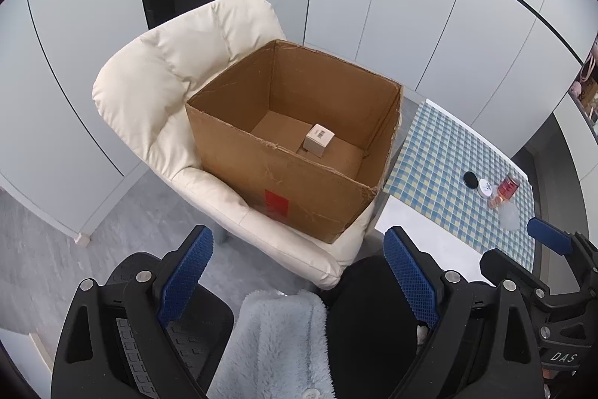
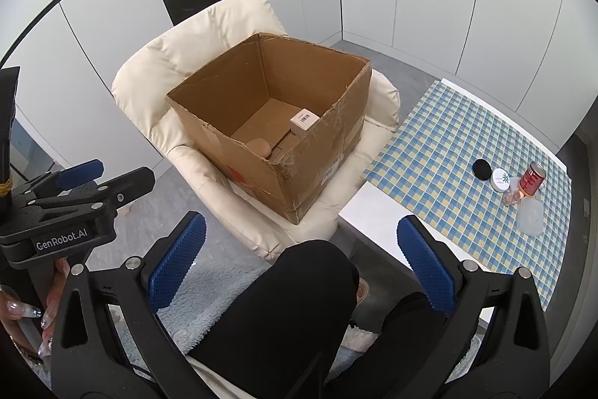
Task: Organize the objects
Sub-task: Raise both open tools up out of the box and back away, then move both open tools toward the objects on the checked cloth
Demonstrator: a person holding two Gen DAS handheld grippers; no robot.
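An open cardboard box [image 1: 299,189] [image 2: 246,171] stands on a cream armchair [image 1: 157,88] [image 2: 179,62]. Inside lie a small white carton with a barcode [image 1: 318,139] [image 2: 304,122] and a tan rounded object [image 2: 260,147]. On the checked tablecloth [image 1: 441,152] [image 2: 441,137] to the right sit a black disc [image 1: 470,179] [image 2: 481,169], a white round tin [image 1: 485,188] [image 2: 501,179], a red can [image 1: 509,187] [image 2: 532,178] and a clear plastic item [image 1: 509,217] [image 2: 530,217]. My left gripper [image 1: 299,272] and right gripper [image 2: 301,257] are open and empty, held in front of the box.
The table's white edge [image 2: 377,212] lies right of the chair. The person's dark-clothed legs [image 2: 299,305] and a light blue fleece [image 1: 276,343] fill the foreground. White cabinet panels stand behind. Grey floor lies to the left.
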